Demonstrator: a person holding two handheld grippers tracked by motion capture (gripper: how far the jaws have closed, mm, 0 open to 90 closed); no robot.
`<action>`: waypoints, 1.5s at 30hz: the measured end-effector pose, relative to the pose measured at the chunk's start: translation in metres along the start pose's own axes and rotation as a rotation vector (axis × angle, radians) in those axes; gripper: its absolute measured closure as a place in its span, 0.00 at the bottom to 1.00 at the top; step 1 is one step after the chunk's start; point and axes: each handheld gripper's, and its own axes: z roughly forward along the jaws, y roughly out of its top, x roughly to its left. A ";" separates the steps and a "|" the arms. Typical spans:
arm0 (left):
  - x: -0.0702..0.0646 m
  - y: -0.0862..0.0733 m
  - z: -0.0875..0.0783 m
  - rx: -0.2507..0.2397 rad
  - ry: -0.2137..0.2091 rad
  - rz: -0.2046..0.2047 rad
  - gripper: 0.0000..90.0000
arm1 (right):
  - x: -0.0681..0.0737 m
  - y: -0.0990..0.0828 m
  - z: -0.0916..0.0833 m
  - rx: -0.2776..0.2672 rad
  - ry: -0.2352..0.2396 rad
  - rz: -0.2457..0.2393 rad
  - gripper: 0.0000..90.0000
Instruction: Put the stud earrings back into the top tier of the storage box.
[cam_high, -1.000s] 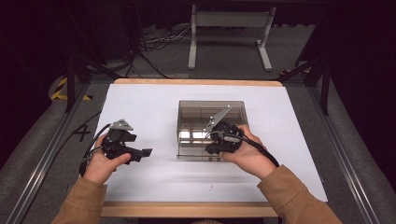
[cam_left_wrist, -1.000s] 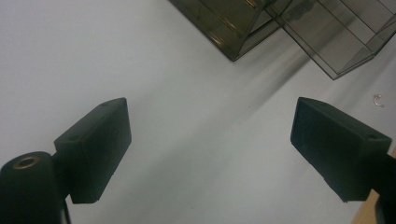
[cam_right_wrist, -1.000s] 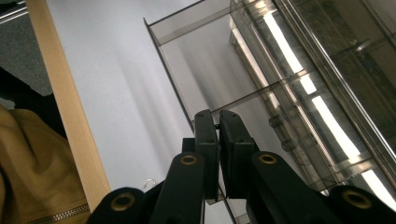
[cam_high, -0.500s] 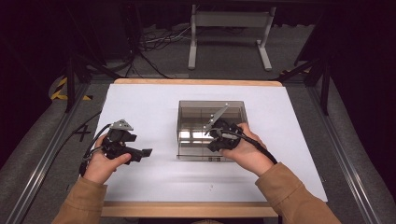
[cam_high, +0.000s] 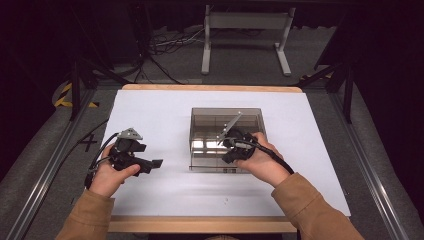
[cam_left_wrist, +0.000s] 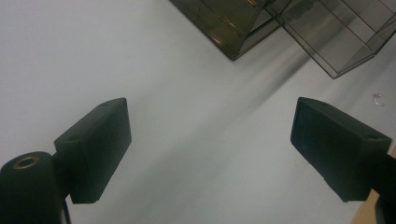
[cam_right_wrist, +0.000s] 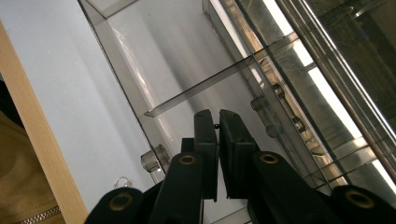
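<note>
— While I watch from above, the clear box (cam_high: 227, 142) sits mid-frame on the white table (cam_high: 150, 110). The right gripper (cam_high: 231, 145) dips over its near wall; the left gripper (cam_high: 152, 164) hovers at lower left, well apart.

— And the left gripper view?

— Jaws spread wide, nothing between them; the box shows at upper right.

— The right gripper view?

— Jaws nearly together inside the box, gripping nothing that I can make out.

Glossy clear plastic on a matt white tabletop

We see a smoke-tinted, smooth, reflective plastic box (cam_high: 227, 145); the tabletop (cam_high: 160, 110) looks paper-matt with a wooden edge; our gripper fingers (cam_left_wrist: 95, 149) are dull black plastic.
</note>
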 end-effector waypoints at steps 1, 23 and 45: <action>0.000 0.000 0.000 0.000 -0.001 0.000 0.14 | 0.000 0.000 0.000 0.002 0.000 0.003 0.95; 0.000 0.000 0.001 -0.002 -0.005 -0.002 0.14 | 0.005 -0.004 -0.015 -0.062 -0.006 -0.034 1.00; -0.001 0.002 0.002 0.002 -0.006 0.000 0.14 | 0.032 -0.020 -0.033 -0.100 0.107 -0.212 0.93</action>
